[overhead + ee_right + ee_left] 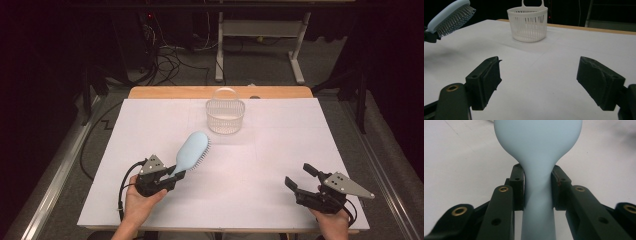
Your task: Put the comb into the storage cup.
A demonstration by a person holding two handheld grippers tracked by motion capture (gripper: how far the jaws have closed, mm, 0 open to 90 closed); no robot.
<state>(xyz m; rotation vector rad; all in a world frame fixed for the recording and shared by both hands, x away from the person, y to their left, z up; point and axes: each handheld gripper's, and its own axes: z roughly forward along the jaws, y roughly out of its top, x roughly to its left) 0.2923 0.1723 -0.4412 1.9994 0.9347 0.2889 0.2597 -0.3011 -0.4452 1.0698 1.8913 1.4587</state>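
My left tongs [172,174] pinch the light-blue hairbrush [193,150] by its handle, head raised over the worktop [280,150] short of the white basket [225,116], right tongs [300,181] spread and empty; the smooth tapered handle could slip or swivel.

No legible text, label, brand name, number or sign appears in any of the three views. The hairbrush [192,151], the basket [225,116] and the white surface [280,150] are all unmarked.
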